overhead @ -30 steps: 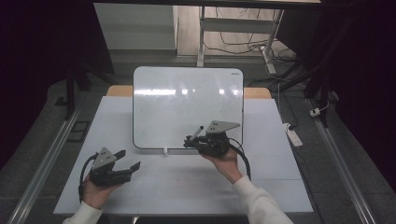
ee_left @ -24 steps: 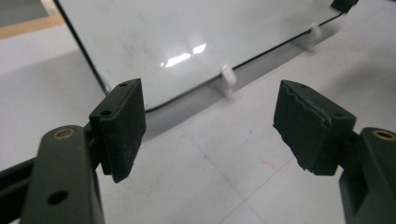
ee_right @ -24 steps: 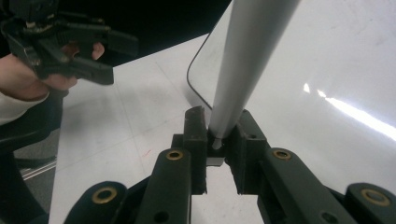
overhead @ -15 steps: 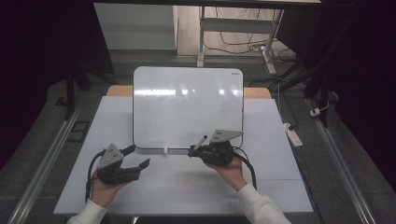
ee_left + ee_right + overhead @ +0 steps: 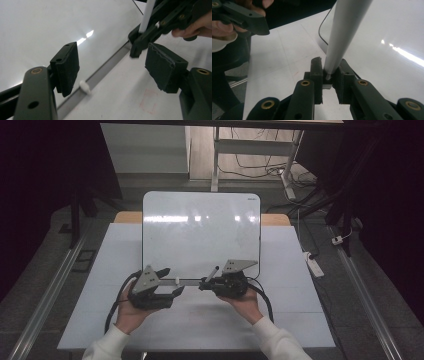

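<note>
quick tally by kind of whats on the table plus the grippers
whiteboard: 1
marker, clamped in the right gripper: 1
small white piece at the whiteboard's lower edge, too small to identify: 1
grippers, the right one and the left gripper with its jaws apart on nothing: 2
total: 5

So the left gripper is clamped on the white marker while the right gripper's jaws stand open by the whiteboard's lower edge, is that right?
Not quite: the sides are swapped. The right gripper clamps the white marker, as the right gripper view shows; the left gripper stands open by the whiteboard.
</note>
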`<state>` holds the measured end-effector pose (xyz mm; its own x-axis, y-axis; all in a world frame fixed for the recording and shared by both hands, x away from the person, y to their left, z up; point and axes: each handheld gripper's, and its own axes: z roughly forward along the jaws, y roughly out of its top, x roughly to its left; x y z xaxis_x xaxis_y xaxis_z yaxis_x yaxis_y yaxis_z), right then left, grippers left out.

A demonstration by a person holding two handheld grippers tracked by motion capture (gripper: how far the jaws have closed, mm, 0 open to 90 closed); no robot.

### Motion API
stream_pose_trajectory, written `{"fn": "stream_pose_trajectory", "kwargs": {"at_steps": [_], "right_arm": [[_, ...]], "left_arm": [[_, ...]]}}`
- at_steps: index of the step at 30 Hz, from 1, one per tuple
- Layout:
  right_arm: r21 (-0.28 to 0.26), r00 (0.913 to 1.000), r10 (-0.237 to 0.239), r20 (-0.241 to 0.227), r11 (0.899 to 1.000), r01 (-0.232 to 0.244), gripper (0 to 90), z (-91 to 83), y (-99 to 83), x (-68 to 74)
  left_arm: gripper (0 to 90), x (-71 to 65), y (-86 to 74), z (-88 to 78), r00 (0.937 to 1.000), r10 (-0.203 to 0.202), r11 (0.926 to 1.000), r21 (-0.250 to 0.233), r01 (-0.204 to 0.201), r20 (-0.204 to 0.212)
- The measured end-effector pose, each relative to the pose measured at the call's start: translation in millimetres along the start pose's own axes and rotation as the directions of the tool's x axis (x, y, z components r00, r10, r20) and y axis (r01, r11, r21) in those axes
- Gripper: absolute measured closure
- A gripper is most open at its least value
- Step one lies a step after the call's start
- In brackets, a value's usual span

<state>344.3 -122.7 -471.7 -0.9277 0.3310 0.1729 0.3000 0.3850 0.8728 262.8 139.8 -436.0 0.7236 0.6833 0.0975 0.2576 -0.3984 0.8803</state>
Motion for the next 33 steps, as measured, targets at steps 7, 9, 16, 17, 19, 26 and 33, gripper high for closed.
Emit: {"fn": "stream_pose_trajectory", "kwargs": {"at_steps": [7, 9, 16, 17, 19, 26, 33], "right_arm": [[0.009, 0.9998, 0.003, -0.021, 1.0, -0.003, 77.7, 2.8, 1.3, 1.1], [0.01, 0.9998, 0.004, -0.019, 1.0, -0.004, 77.7, 2.2, 1.4, 1.0], [0.004, 0.9996, 0.018, -0.021, 1.0, -0.018, 77.7, 0.3, 1.7, -0.1], [0.005, 0.9996, 0.019, -0.021, 1.0, -0.019, 77.8, 0.5, 1.6, -0.2], [0.008, 0.9996, 0.02, -0.02, 1.0, -0.02, 77.7, 0.8, 1.5, 0.0], [0.014, 0.9993, 0.029, -0.024, 0.999, -0.029, 77.7, 3.8, 1.1, 1.4], [0.015, 0.9989, 0.035, -0.032, 0.999, -0.034, 77.7, 5.8, 1.7, 1.8]], "left_arm": [[31.1, -11.2, 27.6, 27.9, 0.996, 0.005, 0.9993, -0.038, -0.001, 0.089], [33.3, -13.7, 30.8, 36.8, 0.9943, 0.003, 0.9993, -0.036, 0.001, 0.106], [41.5, -19.8, 36.1, 52.3, 0.9902, 0.014, 0.9992, -0.039, -0.009, 0.139], [42.4, -20.1, 36.1, 52.5, 0.9903, 0.015, 0.9992, -0.04, -0.009, 0.138], [43.8, -20.5, 35.6, 52.3, 0.99, 0.015, 0.9991, -0.042, -0.01, 0.14], [48.4, -19.1, 32.2, 50.5, 0.9899, 0.0, 0.9987, -0.051, 0.007, 0.142], [54.5, -21.0, 31.9, 56.0, 0.9899, 0.001, 0.9988, -0.049, 0.006, 0.142]]}}
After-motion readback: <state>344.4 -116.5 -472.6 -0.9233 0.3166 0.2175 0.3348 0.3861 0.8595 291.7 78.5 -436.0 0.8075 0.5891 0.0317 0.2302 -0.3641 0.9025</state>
